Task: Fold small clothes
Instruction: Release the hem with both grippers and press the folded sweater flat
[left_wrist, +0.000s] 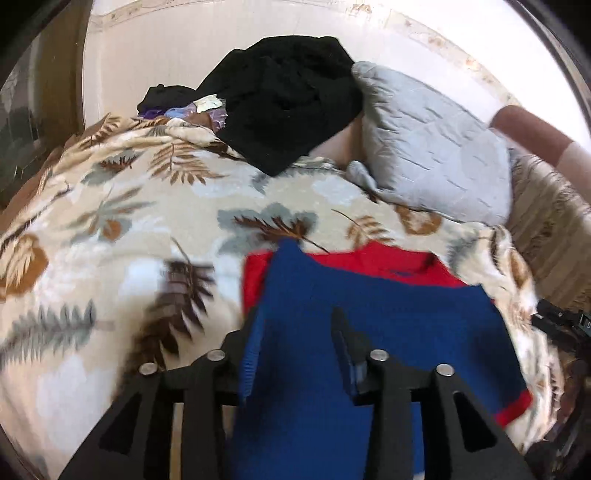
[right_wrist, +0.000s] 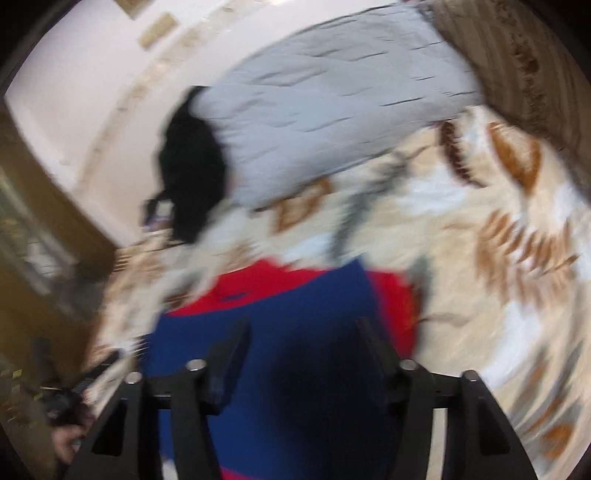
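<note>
Two grippers over one garment: the left gripper (left_wrist: 299, 325) has a blue fold of the blue-and-red sweater (left_wrist: 388, 332) draped between its spread fingers, and whether it pinches is unclear. The right gripper (right_wrist: 303, 332), blurred, looks spread above the sweater (right_wrist: 295, 302). Beyond them lie a leaf-print blanket (left_wrist: 110, 221), grey pillow (left_wrist: 436, 155) and black clothes (left_wrist: 288, 103).

Ribbed knit sweater (left_wrist: 388, 332), blue and red, between matt black plastic tongs (left_wrist: 295, 325); beyond, fleecy leaf-print blanket (left_wrist: 129, 221) and quilted grey pillow (left_wrist: 436, 155)
</note>
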